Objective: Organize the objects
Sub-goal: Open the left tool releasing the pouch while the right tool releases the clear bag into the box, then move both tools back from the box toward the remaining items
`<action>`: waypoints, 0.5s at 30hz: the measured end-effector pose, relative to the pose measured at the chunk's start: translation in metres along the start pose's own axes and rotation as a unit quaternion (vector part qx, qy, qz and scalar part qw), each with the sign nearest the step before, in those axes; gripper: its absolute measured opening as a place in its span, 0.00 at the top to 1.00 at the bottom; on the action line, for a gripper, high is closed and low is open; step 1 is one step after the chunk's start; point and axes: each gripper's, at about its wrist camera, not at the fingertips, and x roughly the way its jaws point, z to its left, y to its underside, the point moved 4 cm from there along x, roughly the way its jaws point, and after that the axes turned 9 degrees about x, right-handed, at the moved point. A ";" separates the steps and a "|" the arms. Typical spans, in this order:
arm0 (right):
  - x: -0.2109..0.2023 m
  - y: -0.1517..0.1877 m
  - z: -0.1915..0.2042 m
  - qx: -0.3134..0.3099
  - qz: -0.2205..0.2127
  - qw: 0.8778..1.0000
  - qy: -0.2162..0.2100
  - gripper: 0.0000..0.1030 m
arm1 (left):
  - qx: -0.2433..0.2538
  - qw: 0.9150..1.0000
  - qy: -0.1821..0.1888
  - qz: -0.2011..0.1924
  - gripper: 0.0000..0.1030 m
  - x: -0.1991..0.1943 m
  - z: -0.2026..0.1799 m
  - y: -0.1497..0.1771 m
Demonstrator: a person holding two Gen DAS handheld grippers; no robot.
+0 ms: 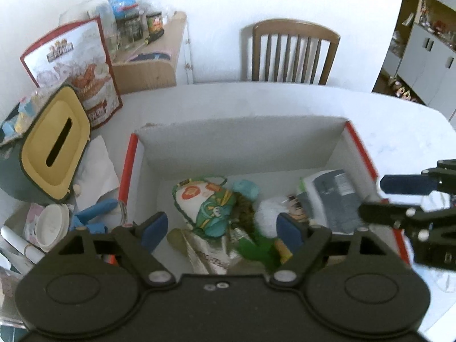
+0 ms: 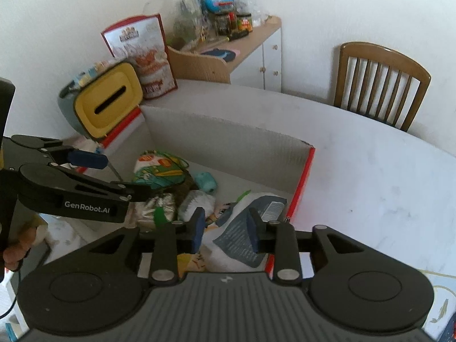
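Left gripper nearest, spread wide, nothing between its pads, hanging above the near end of the cardboard box. Right gripper partly parted, pads apart from the grey-and-white packet lying below at the box's right end. Inside the box: green-and-white snack bag left of middle, crinkled silver bag near it, pale blue item further back, white fluffy thing beside the packet. Yellow-lidded tissue box on the counter, left of the box. Wooden chair at the far side.
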 end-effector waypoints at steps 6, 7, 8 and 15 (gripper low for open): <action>-0.030 0.003 0.004 0.003 -0.030 0.999 -0.021 0.43 | 0.006 1.000 0.002 -0.030 0.13 -0.027 -0.012 -0.003; -0.035 0.004 0.005 0.004 -0.034 0.999 -0.025 0.43 | 0.008 0.999 0.001 -0.035 0.13 -0.032 -0.014 -0.003; -0.040 0.004 0.005 0.005 -0.036 0.999 -0.027 0.42 | 0.009 0.999 0.001 -0.038 0.11 -0.035 -0.016 -0.004; -0.076 0.014 0.000 0.005 -0.066 0.997 -0.041 0.33 | 0.010 0.999 0.005 -0.053 0.08 -0.054 -0.030 -0.004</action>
